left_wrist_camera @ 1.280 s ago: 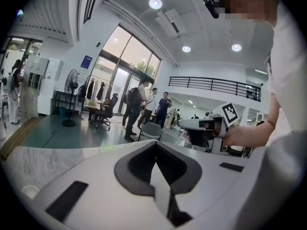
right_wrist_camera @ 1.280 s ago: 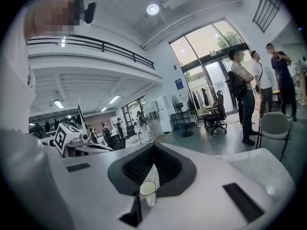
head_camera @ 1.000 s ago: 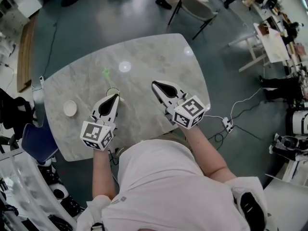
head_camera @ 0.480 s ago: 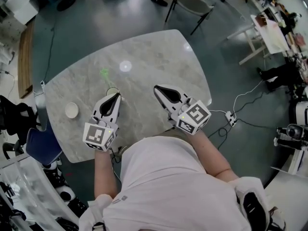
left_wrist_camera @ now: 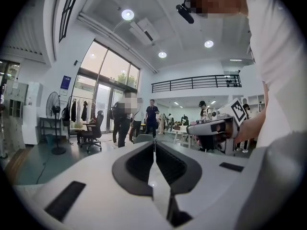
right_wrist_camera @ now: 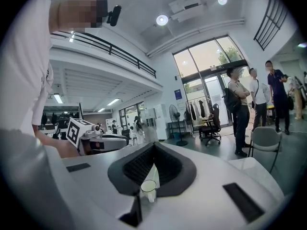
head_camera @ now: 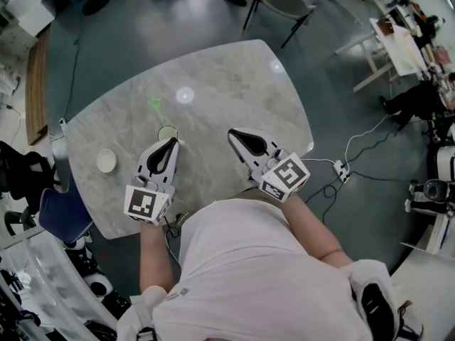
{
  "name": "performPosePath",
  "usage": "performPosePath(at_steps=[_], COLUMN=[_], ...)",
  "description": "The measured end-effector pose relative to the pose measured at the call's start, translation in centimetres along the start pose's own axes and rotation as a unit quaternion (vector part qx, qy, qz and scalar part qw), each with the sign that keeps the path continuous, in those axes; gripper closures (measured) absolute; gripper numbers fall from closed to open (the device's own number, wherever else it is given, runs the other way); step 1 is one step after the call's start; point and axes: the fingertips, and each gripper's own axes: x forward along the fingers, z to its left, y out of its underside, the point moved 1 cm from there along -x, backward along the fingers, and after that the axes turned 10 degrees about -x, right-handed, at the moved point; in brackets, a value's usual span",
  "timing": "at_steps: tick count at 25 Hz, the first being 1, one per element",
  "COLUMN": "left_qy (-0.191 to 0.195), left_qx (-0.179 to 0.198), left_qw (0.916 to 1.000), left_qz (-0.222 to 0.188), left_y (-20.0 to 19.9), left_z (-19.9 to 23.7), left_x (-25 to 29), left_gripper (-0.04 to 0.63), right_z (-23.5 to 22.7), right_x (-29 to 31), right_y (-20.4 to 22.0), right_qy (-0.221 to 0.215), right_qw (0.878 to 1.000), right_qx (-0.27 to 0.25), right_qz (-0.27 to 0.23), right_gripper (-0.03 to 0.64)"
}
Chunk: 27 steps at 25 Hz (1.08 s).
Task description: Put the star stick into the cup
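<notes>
A green star stick [head_camera: 155, 105] lies on the marble table [head_camera: 234, 84], left of the middle. Just nearer me stands a small clear cup [head_camera: 168, 131], seen from above as a pale ring. My left gripper [head_camera: 173, 141] is shut and empty, its tips right beside the cup's near rim. The right gripper [head_camera: 230, 131] is also shut with nothing in it, over the table's middle, well to the right of cup and stick. In the right gripper view the cup [right_wrist_camera: 148, 189] shows low behind the closed jaws [right_wrist_camera: 153, 150]. The left gripper view shows closed jaws [left_wrist_camera: 154, 145] and the right gripper [left_wrist_camera: 216, 128] beyond.
A round white disc [head_camera: 105, 160] lies near the table's left edge. A grey chair [head_camera: 288, 9] stands past the far edge, a blue chair [head_camera: 57, 212] by the near-left corner. A power strip with cables [head_camera: 340, 170] lies on the floor to the right. People stand in the room.
The right gripper has drifted a little back toward me. The left gripper has rolled slightly in place. Both stay shut; stick and cup have not moved.
</notes>
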Motion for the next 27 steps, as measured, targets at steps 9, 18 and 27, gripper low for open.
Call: performPosePath(at_steps=[9, 18, 27], left_qy=[-0.006, -0.009, -0.012], left_qx=[-0.013, -0.023, -0.024], left_qw=[0.9999, 0.9997, 0.9996], left_qz=[0.007, 0.009, 0.005], left_y=[0.8, 1.5, 1.6], left_z=[0.4, 0.8, 1.4], left_x=[-0.4, -0.6, -1.0], left_gripper=[0.592, 0.592, 0.591], right_z=[0.2, 0.4, 0.3], right_x=[0.1, 0.2, 0.3], right_y=[1.0, 1.7, 2.0], right_qy=[0.004, 0.006, 0.011], right_qw=[1.000, 1.000, 0.999], right_qx=[0.010, 0.018, 0.035], right_qz=[0.015, 0.022, 0.027], right_gripper=[0.607, 0.607, 0.607])
